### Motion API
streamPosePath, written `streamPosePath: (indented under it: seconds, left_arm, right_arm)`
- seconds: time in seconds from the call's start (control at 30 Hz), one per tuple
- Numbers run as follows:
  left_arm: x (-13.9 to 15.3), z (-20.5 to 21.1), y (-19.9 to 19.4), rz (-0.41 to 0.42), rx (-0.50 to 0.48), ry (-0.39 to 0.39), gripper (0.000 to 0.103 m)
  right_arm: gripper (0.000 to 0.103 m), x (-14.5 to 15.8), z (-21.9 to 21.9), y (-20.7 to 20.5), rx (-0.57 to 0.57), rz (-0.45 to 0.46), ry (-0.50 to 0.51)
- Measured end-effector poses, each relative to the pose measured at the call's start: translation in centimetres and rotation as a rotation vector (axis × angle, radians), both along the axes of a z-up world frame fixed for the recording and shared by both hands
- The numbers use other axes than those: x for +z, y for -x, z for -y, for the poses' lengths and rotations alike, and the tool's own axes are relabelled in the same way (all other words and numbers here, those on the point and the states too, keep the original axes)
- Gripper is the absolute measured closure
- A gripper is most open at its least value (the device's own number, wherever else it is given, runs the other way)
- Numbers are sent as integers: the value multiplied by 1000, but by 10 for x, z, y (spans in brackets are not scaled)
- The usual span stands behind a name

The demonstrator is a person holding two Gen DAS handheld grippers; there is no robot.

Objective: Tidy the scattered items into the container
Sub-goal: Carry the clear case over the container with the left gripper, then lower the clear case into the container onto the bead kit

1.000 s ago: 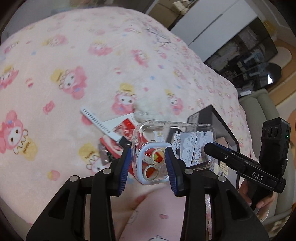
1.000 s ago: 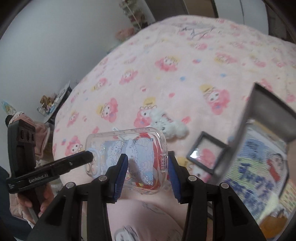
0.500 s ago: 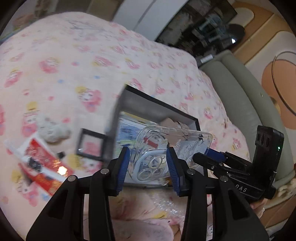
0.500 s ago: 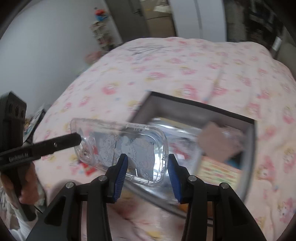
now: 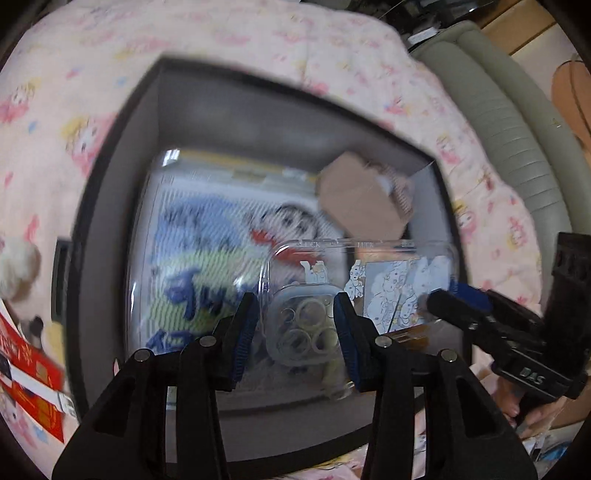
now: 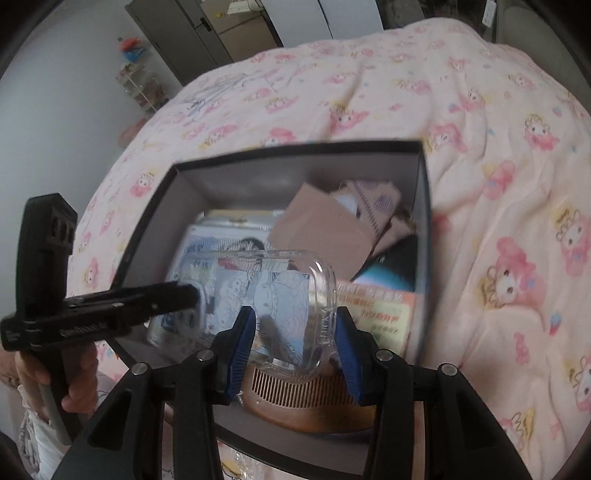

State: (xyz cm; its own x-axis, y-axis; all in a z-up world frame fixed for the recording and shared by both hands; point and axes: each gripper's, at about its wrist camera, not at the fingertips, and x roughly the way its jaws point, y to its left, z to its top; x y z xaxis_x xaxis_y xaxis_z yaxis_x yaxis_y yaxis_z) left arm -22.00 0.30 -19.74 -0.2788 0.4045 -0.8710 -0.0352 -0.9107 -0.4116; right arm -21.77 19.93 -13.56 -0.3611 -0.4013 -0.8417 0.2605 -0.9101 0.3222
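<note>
1. Your left gripper [image 5: 297, 328] and right gripper [image 6: 293, 345] each pinch one end of the clear phone case [image 6: 258, 295]; the left jaws have just been widening.
2. You hold it above the open dark box [image 6: 295, 151] on the pink blanket [image 6: 498, 147].

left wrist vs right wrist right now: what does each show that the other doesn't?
Left wrist only: red packet and white plush on the blanket outside the box, plus the grey sofa.
Right wrist only: wooden comb at the box's near wall, grey cabinet.
Both: clear phone case held between the two tools over the dark box, brown cardboard piece inside.
</note>
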Motion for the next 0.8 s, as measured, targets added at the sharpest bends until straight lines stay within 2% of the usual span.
streamPosePath:
  seconds: [0.17, 0.3, 0.47, 0.53, 0.6, 0.63, 0.7, 0.8]
  left_arm:
    - [-2, -5, -7, -21, 9, 68, 61]
    - [3, -16, -12, -66, -10, 124, 60]
    - [3, -23, -19, -83, -27, 183, 60]
    - [3, -23, -17, -86, -25, 200, 56]
    - [0, -21, -13, -74, -22, 229, 47]
    - [-4, -20, -11, -63, -17, 232, 43]
    - [-6, -15, -9, -43, -3, 204, 43]
    - [-3, -11, -11, -51, 7, 208, 48]
  right_arm:
    - [63, -13, 22, -6, 37, 1, -73]
    - [63, -21, 31, -11, 61, 5, -95]
    - [63, -32, 31, -8, 50, 39, -104]
    - [63, -33, 27, -6, 45, 58, -85]
    - [63, -31, 25, -7, 38, 56, -80]
    - [63, -30, 25, -8, 34, 48, -86]
    - [63, -29, 26, -9, 32, 43, -107]
    - [63, -27, 28, -11, 37, 31, -117]
